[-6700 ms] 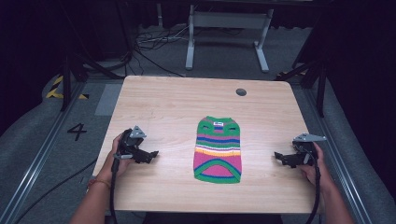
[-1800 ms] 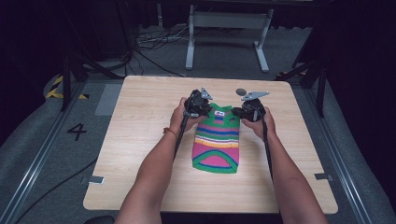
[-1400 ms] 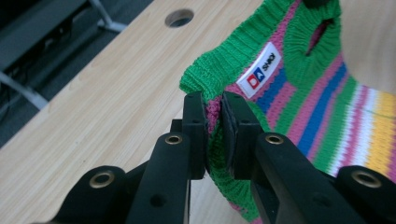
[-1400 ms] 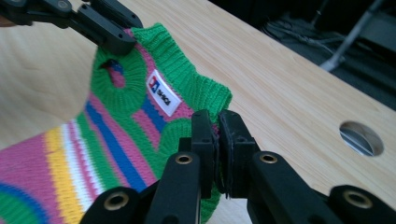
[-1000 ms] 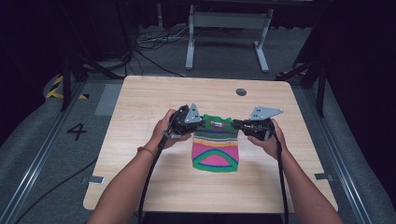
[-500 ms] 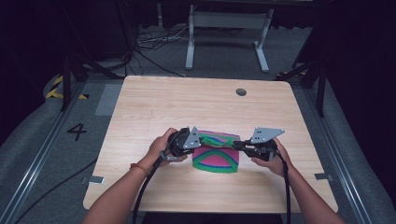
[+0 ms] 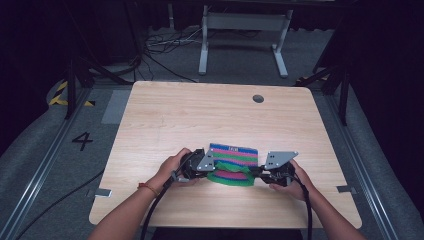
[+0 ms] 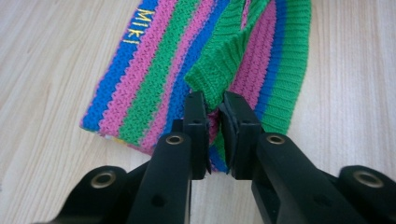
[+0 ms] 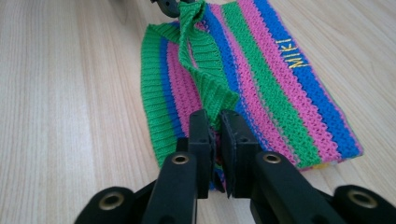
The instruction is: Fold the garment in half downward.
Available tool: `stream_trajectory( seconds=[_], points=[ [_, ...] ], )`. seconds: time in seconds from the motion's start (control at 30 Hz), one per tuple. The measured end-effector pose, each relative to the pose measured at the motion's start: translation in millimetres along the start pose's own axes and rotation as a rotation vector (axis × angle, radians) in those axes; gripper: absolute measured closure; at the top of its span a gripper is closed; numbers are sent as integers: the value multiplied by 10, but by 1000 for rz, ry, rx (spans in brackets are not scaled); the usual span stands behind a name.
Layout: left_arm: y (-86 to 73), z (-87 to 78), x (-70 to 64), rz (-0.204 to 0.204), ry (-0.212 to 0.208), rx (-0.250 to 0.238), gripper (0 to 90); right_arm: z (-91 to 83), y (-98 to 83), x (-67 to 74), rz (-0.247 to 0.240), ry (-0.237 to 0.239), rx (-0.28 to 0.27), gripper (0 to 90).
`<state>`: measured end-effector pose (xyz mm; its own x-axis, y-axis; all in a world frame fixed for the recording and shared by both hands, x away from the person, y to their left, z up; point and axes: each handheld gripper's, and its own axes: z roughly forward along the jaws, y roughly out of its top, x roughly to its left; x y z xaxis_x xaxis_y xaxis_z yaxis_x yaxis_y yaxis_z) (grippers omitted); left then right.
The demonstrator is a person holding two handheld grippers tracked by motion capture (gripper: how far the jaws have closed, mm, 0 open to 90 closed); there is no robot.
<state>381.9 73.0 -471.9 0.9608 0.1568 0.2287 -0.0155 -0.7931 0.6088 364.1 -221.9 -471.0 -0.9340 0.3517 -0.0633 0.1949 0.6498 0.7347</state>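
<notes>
Two grippers on one striped sweater, folded over on itself near the front-middle of the bench. Left gripper is pinching the green ribbed hem at the sweater's left corner, jaws pressed onto the knit w/ barely a gap. Right gripper is doing the same at the right corner. Hem is lifted slightly btwn them; the rest lies flat, yellow lettering on a blue stripe.
</notes>
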Motion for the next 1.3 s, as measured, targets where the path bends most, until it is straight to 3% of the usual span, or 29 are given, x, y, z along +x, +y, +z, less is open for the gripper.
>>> stream_trajectory(
  seconds=[0.17,0.3,0.4,0.5,0.53,0.73,0.83,0.93,0.97,1.07,1.2,1.3],
  points=[
    [-42,-29,-43,-8,-10,1,773,-20,-34,56,-1,21,5,838],
    [-71,-93,-47,-43,-14,-2,650,-63,-26,103,4,14,-5,838],
    [-68,-162,-19,-89,-7,-53,590,-79,1,134,6,5,-15,820],
    [-35,-158,-5,-111,-28,-96,611,-60,43,164,17,-7,-18,758],
    [-26,-139,-17,-120,-36,-87,612,-34,57,176,24,-11,-17,759],
    [-11,104,-83,-85,-102,-4,613,150,58,213,27,-26,37,673],
    [-61,116,-83,-114,-88,-29,695,226,-12,204,45,-47,66,705],
    [-71,109,-90,-93,-77,-37,816,203,-21,201,32,-69,64,840],
    [-71,109,-90,-93,-77,-37,850,203,-21,201,32,-69,64,840],
    [-20,70,-119,-62,-63,-36,860,164,-3,218,13,-85,59,888],
    [14,-16,-139,-58,-58,-65,859,79,37,230,2,-90,34,889],
    [13,-41,-179,-40,-79,-55,853,-6,64,239,-2,-85,25,889]
  ],
)
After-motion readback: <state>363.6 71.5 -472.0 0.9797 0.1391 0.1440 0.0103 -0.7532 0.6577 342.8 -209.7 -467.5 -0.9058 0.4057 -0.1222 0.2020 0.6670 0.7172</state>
